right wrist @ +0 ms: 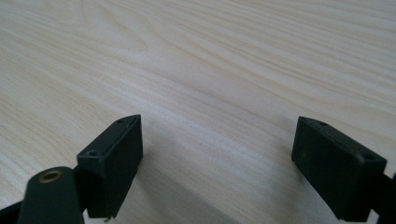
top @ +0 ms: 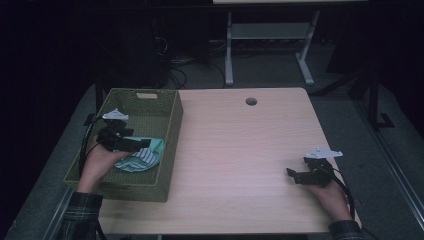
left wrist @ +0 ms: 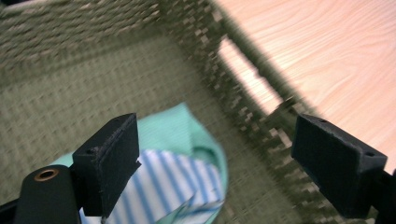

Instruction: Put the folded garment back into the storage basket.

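My left gripper [top: 145,144] hangs over the woven basket [top: 172,130] at the table's [top: 240,150] 9 o'clock edge, jaws spread wide with nothing between them, because the cloth [top: 145,157] lies loose on the basket floor beneath. The left gripper view is blurred, but the cloth [left wrist: 187,158] looks like one mint piece folded with a blue-striped part. My right gripper [top: 296,176] rests at 4 o'clock on bare wood, jaws spread and empty, parked clear of the work. Count: one basket, one cloth bundle, two grippers
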`<move>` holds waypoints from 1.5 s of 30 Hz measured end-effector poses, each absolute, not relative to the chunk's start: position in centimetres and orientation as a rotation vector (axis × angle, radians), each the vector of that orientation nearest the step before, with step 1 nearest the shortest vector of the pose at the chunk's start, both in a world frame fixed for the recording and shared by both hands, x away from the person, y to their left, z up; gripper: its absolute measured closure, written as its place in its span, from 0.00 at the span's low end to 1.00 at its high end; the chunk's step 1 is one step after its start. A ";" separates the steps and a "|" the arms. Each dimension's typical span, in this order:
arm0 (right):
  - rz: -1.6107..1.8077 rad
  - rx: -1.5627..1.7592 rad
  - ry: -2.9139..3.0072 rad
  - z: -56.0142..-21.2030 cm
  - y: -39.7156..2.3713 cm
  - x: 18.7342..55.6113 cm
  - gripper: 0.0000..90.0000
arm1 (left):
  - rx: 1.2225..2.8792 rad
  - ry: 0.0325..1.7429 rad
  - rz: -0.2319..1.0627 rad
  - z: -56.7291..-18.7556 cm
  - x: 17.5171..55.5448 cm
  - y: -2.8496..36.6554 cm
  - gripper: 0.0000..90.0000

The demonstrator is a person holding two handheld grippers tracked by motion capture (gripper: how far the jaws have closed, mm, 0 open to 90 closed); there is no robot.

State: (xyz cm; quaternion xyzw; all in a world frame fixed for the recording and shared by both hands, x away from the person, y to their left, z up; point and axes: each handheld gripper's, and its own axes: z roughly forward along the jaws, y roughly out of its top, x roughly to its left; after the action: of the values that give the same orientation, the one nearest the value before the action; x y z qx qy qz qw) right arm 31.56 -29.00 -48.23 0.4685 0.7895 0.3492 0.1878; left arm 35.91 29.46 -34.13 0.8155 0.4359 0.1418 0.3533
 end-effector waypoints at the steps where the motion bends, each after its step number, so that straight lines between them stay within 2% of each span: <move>1: 0.983 1.318 2.221 -48.2 -29.0 31.6 0.18 | 2.111 1.114 0.367 -34.0 35.9 29.0 0.16; 16: 0.983 1.318 2.222 -48.2 -29.0 31.6 0.18 | 2.124 0.947 0.307 -32.7 35.2 22.1 0.15; 26: 0.983 1.317 2.222 -48.2 -29.0 31.6 0.18 | 2.150 0.849 0.268 -33.5 34.8 16.8 0.15; 37: 0.983 1.316 2.224 -48.2 -29.0 31.6 0.18 | 2.218 0.760 0.247 -36.6 33.8 11.4 0.15; 45: 0.983 1.314 2.225 -48.2 -29.0 31.6 0.18 | 2.248 0.737 0.257 -39.9 33.5 9.5 0.15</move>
State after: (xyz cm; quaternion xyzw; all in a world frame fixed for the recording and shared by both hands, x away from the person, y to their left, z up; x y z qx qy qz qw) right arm 31.56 -29.00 -48.23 0.4670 0.7905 0.3493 0.1873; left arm 33.51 9.46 -39.92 0.8770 0.2874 0.1002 0.3719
